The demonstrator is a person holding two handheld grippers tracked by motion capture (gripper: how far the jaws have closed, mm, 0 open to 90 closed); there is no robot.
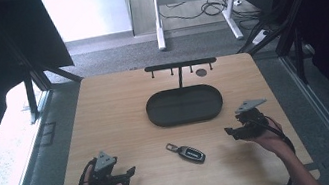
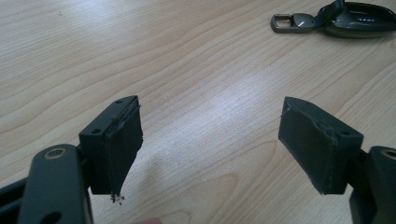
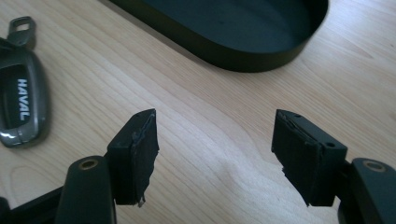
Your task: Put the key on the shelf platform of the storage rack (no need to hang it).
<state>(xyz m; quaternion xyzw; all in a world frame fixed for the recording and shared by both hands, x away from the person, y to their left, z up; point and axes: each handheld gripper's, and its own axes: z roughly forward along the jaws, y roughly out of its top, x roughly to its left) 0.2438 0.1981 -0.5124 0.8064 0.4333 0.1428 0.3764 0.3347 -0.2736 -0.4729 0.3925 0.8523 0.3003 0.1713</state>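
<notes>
Both the left claw [image 1: 127, 171] and right claw [image 1: 230, 131] are gaping apart, flanking the car key [image 1: 186, 152] lying on the desk [image 1: 105, 112].

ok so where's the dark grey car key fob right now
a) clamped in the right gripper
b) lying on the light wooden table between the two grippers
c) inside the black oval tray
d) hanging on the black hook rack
b: the dark grey car key fob lies flat on the light wooden table, in front of the black oval tray, between the left gripper and the right gripper, both open and holding nothing.
</notes>
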